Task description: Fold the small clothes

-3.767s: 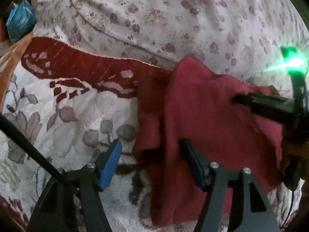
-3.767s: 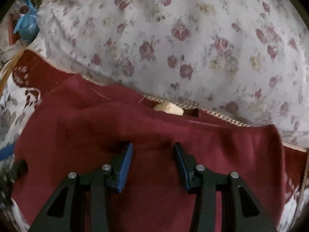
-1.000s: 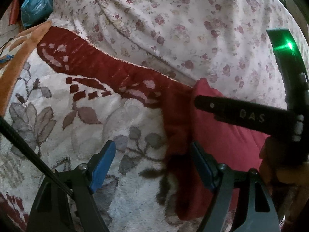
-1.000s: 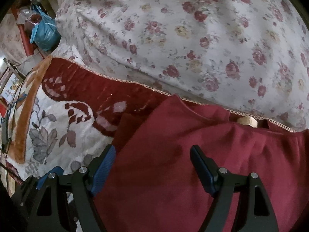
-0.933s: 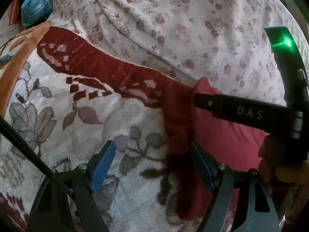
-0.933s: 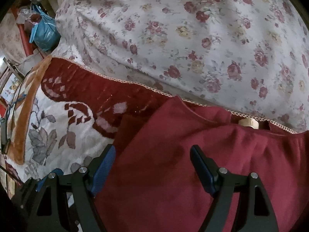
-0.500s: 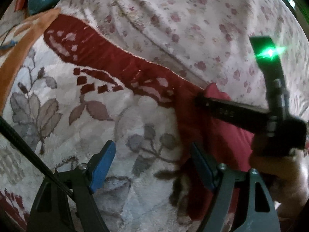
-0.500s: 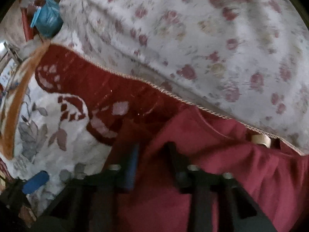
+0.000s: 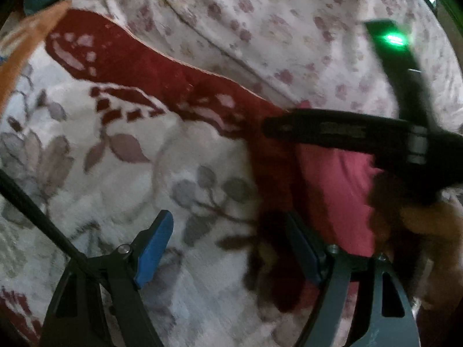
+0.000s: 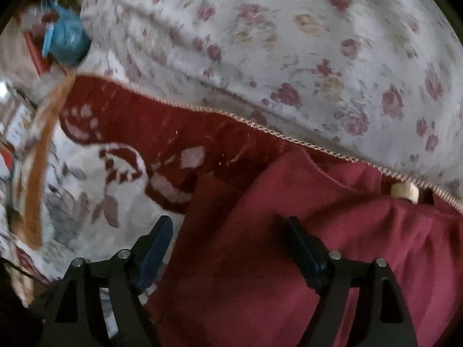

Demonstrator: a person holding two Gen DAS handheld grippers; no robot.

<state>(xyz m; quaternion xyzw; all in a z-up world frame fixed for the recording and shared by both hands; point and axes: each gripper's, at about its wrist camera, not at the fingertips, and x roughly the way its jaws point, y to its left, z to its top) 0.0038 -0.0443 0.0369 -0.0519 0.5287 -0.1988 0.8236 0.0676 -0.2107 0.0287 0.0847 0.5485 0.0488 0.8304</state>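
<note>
A dark red garment lies on the patterned blanket, its left edge folded into a darker strip. In the right wrist view my right gripper hovers over that left edge. Its jaws are opening, with the cloth below and between them and the pads off it. My left gripper is open: its left finger is over bare blanket and its right finger is at the garment's edge, gripping nothing. The left wrist view also shows the right gripper's black finger reaching across the garment's top.
A white blanket with grey leaves and a red border lies under the garment. A pale floral sheet bulges behind it. A blue bag sits far left, a small beige block is at the sheet's hem, and a hand holds the right gripper.
The right gripper's jaws closed on the garment's left edge half a second ago and now stand wide again. The right gripper has shifted left. The garment looks narrower than several seconds ago.
</note>
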